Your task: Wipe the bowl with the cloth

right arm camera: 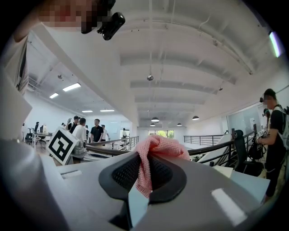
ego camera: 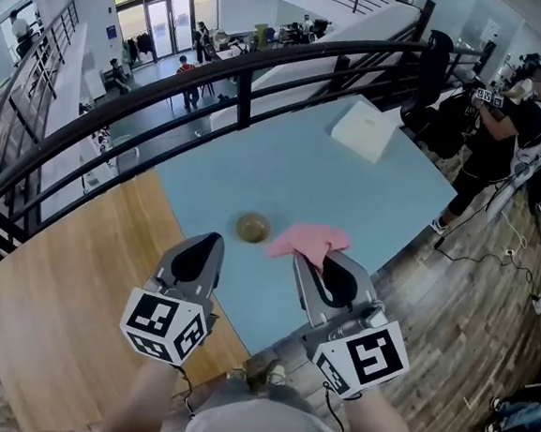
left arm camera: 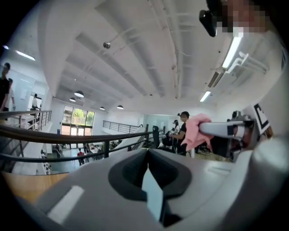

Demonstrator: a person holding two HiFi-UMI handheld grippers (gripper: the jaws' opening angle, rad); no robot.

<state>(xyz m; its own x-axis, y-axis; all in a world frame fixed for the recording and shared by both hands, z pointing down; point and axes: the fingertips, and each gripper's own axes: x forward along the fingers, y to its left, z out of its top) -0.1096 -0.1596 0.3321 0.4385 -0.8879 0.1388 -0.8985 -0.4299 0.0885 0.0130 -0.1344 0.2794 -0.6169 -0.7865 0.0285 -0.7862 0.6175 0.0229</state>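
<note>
Grippers below the small round brown bowl (ego camera: 253,226) at the middle of the frame.
Right gripper (ego camera: 325,273) pinches the pink mesh cloth (ego camera: 311,240). Left gripper (ego camera: 198,257) is closed on nothing. Bowl sits on the light blue table (ego camera: 348,184).

Head camera steeply down over table (ego camera: 302,180); gripper views upward, railing (left arm camera: 77,136) common to all.

A light blue worktop (ego camera: 283,179) adjoins a wooden worktop (ego camera: 76,287) on its left. A flat white box (ego camera: 365,129) lies at the blue worktop's far right corner. A black railing (ego camera: 246,62) curves round the far edges. A person in black (ego camera: 503,137) stands on the wood floor (ego camera: 469,312) to the right, near a trailing cable (ego camera: 478,259).
</note>
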